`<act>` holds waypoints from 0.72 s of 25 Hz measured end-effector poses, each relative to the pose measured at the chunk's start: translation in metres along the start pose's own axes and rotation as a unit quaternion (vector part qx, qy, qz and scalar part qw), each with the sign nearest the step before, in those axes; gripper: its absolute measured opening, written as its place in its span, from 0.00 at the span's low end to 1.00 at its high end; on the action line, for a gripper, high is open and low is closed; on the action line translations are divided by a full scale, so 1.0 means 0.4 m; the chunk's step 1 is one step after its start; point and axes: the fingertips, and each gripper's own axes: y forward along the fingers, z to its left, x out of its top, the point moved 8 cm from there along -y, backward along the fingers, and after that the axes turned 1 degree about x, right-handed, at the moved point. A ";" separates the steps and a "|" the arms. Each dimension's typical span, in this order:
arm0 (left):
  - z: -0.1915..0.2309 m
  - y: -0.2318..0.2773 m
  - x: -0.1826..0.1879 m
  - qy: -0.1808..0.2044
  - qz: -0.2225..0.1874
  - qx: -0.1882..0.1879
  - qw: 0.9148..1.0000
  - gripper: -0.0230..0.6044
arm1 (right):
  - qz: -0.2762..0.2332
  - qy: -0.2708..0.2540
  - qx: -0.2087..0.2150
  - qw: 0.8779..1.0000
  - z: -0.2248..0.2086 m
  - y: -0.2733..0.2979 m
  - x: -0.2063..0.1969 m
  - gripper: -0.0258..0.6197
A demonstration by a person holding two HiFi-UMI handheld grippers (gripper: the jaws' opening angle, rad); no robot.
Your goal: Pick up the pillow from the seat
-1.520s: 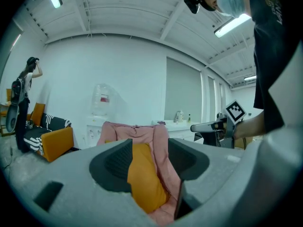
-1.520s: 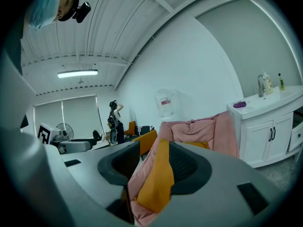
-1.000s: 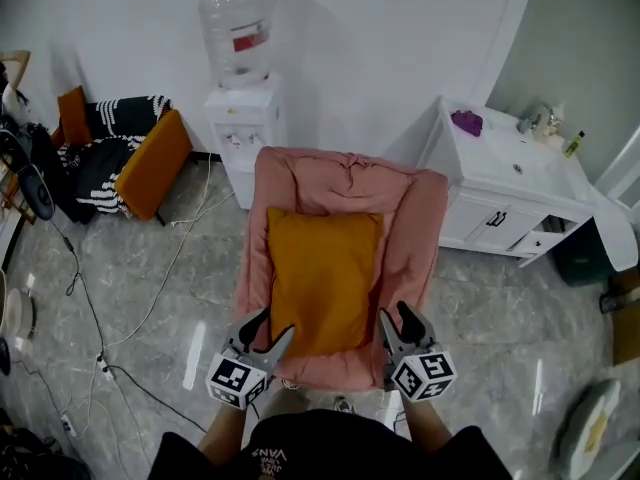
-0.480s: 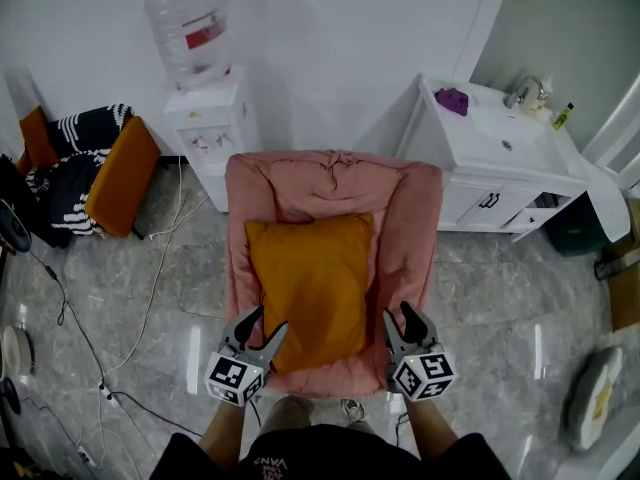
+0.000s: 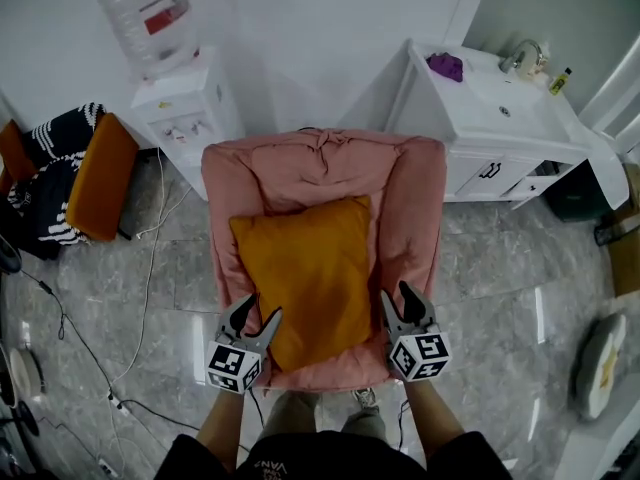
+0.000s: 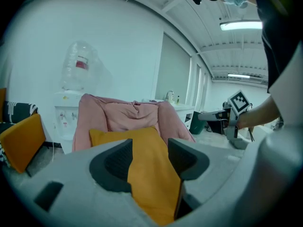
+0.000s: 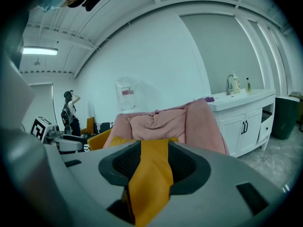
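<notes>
Currently the approach step is in hand. The pillow [image 5: 305,273] lies on the seat [image 5: 420,218], reaching its front edge. The left gripper [image 5: 255,310] at the front left corner and the right gripper [image 5: 396,294] at the front right corner both stand open and empty. Next move: advance each onto a near pillow corner, then close.
</notes>
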 end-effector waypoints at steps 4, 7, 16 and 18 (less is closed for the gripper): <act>0.039 0.045 -0.023 0.006 0.010 -0.015 1.000 0.40 | 0.008 0.003 -0.019 1.000 -0.019 0.039 -0.031 0.30; 0.067 0.071 -0.039 0.006 0.022 -0.023 0.999 0.40 | 0.011 0.006 -0.031 0.999 -0.031 0.069 -0.050 0.30; 0.162 0.137 -0.078 -0.007 0.037 -0.015 0.999 0.41 | 0.002 0.029 -0.047 0.998 -0.051 0.177 -0.098 0.32; 0.186 0.150 -0.086 -0.012 0.042 -0.010 0.999 0.42 | 0.006 0.033 -0.045 0.998 -0.054 0.203 -0.109 0.33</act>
